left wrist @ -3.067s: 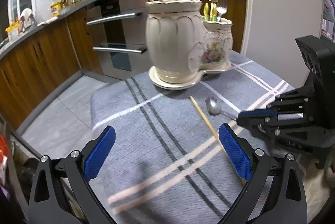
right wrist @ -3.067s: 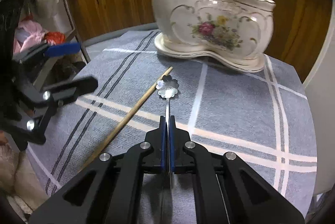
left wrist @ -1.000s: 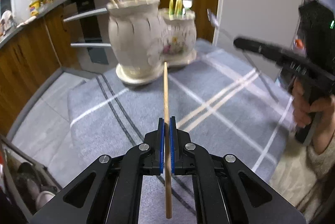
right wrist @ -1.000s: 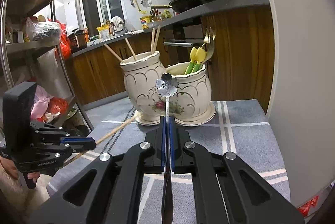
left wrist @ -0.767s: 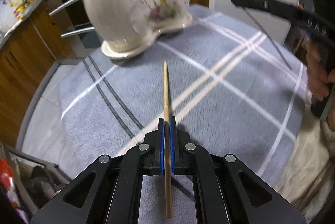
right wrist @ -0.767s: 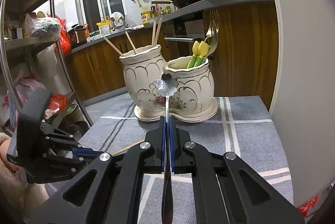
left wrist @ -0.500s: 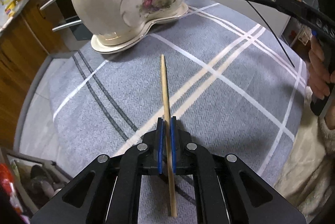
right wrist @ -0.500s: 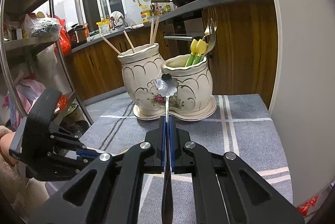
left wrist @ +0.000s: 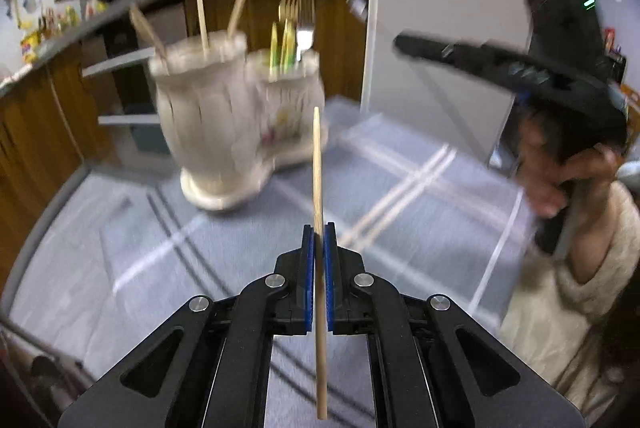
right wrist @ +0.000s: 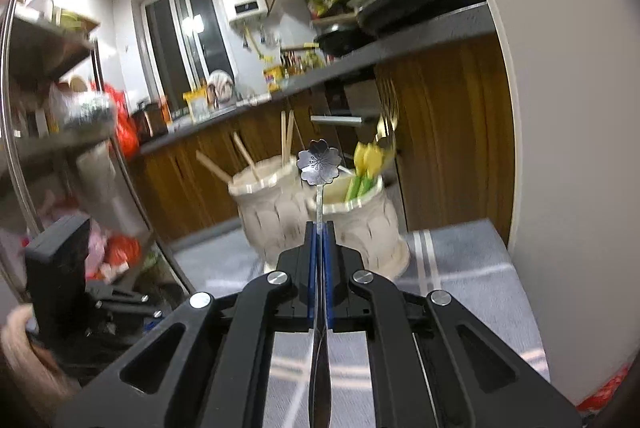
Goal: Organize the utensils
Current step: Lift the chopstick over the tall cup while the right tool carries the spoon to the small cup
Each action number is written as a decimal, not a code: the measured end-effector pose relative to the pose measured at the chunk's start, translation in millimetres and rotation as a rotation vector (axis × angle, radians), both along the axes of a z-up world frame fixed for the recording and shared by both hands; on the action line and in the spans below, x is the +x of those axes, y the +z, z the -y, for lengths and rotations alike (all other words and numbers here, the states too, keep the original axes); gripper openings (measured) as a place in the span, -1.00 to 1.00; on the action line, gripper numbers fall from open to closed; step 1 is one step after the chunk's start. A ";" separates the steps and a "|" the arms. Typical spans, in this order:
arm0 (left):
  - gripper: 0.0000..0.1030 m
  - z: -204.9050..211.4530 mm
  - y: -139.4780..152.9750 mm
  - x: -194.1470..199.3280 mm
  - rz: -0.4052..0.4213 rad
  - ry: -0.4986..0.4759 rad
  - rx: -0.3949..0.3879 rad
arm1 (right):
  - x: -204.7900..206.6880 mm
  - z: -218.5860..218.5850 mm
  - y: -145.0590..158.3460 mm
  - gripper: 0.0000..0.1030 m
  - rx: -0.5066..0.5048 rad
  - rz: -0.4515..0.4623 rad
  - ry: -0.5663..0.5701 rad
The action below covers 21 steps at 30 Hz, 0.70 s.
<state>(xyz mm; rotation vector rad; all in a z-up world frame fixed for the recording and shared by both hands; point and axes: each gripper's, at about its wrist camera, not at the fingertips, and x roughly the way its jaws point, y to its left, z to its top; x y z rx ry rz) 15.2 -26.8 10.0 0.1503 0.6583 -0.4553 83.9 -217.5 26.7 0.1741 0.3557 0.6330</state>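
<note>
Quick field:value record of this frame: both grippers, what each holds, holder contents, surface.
left gripper: shut on the wooden chopstick, tip pointing toward the holder
right gripper: shut on the flower-headed spoon, flower end forward
ceramic holder: two joined pots on one base, upright on the cloth
taller pot: wooden chopsticks standing in it
shorter pot: forks and yellow-green handled utensils
tablecloth: grey with white and dark stripes
image quality: blurred, pot detail unclear

Holder [left wrist: 208, 131] motion-blurred — spoon [right wrist: 320, 163] bowl cut off below.
</note>
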 end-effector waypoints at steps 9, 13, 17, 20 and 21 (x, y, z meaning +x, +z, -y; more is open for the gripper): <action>-0.89 -16.5 49.9 21.0 0.223 0.092 -0.171 | 48.5 -12.7 31.2 -0.93 0.121 0.064 -0.025; -0.90 -23.9 66.4 45.8 0.323 0.152 -0.258 | 73.6 -21.7 39.4 -0.93 0.159 0.096 -0.046; -0.89 -24.4 83.8 77.3 0.387 0.197 -0.342 | 88.0 -33.9 44.4 -0.93 0.160 0.154 -0.060; -0.89 -22.7 91.9 95.6 0.430 0.211 -0.382 | 99.4 -44.9 44.4 -0.93 0.121 0.179 -0.079; -0.89 -22.5 94.3 99.1 0.443 0.216 -0.386 | 102.6 -46.6 43.9 -0.93 0.117 0.181 -0.084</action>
